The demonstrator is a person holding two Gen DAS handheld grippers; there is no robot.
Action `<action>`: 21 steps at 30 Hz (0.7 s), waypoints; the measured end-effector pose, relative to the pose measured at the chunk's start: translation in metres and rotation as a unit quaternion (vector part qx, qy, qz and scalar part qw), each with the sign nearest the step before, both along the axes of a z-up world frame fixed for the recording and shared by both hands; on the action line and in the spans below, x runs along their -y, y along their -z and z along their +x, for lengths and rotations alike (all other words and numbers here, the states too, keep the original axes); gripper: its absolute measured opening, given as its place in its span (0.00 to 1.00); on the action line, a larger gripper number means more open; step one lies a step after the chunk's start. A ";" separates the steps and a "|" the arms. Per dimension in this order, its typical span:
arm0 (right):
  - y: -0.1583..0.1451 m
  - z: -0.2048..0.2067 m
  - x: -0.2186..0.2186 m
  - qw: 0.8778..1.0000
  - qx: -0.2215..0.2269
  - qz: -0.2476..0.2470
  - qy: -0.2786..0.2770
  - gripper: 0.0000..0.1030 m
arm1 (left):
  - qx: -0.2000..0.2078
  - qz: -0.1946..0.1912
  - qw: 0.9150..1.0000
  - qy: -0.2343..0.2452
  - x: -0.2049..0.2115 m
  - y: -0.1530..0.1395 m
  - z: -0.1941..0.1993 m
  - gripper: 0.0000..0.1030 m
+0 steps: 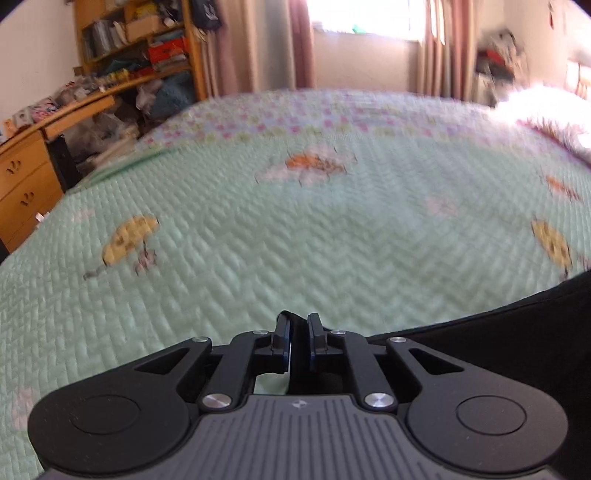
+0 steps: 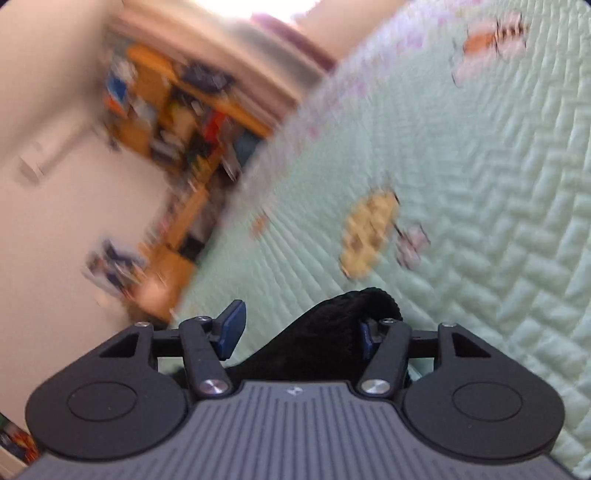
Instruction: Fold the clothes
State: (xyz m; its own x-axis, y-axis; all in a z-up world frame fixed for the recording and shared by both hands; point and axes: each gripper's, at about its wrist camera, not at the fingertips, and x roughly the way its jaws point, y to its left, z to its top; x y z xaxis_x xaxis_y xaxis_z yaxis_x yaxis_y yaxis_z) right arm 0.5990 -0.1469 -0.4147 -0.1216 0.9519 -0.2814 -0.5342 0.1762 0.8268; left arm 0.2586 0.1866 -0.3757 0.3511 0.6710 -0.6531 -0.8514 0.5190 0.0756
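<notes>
A black garment (image 1: 517,332) lies on the green quilted bed (image 1: 295,240) at the lower right of the left wrist view. My left gripper (image 1: 298,334) is shut, with a thin edge of the black fabric pinched between its pads. In the right wrist view, my right gripper (image 2: 299,332) is open. A bunched fold of the black garment (image 2: 332,339) sits between its jaws, against the right finger (image 2: 365,338). The left finger (image 2: 232,325) stands apart from the cloth. The right wrist view is tilted and blurred.
The bed's quilt (image 2: 480,184) has yellow and orange patches. A wooden desk with drawers (image 1: 26,184) and a cluttered bookshelf (image 1: 147,44) stand left of the bed. Curtains and a bright window (image 1: 362,22) are behind it.
</notes>
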 end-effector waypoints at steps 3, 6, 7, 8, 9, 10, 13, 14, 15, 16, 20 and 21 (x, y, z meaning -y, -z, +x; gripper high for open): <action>-0.001 0.003 0.000 0.999 0.005 -0.017 0.027 0.61 | -0.005 0.012 1.000 -0.008 -0.016 -0.004 0.009 0.10; -0.002 0.006 0.000 0.998 0.011 -0.034 0.053 0.61 | -0.031 0.001 1.000 0.001 -0.027 0.006 0.023 0.10; 0.001 0.006 -0.003 0.997 0.013 -0.044 0.058 0.61 | -0.040 0.002 0.999 -0.001 -0.027 0.010 0.026 0.10; 0.003 0.007 -0.005 0.997 0.016 -0.052 0.060 0.61 | -0.043 0.001 0.999 0.000 -0.027 0.013 0.027 0.10; 0.007 0.007 -0.007 0.996 0.017 -0.057 0.061 0.61 | -0.039 -0.004 0.999 0.004 -0.026 0.015 0.027 0.11; 0.011 0.007 -0.010 0.996 0.018 -0.066 0.059 0.61 | -0.036 -0.008 0.999 0.006 -0.024 0.018 0.024 0.14; 0.023 0.009 -0.017 0.995 0.016 -0.085 0.052 0.61 | -0.037 -0.011 0.999 0.012 -0.016 0.023 0.018 0.16; 0.024 0.010 -0.016 0.995 0.014 -0.085 0.053 0.61 | -0.036 -0.014 0.999 0.019 -0.011 0.024 0.017 0.17; 0.025 0.010 -0.016 0.995 0.011 -0.085 0.053 0.61 | -0.035 -0.017 0.999 0.026 -0.006 0.025 0.016 0.18; 0.026 0.011 -0.016 0.995 0.010 -0.085 0.054 0.60 | -0.036 -0.017 0.999 0.037 0.000 0.026 0.016 0.19; 0.006 0.001 -0.012 0.992 0.069 -0.054 0.090 0.60 | -0.075 0.002 0.994 0.075 0.025 0.037 0.024 0.28; 0.001 0.000 -0.011 0.991 0.083 -0.046 0.098 0.61 | -0.080 0.002 0.994 0.072 0.028 0.040 0.024 0.28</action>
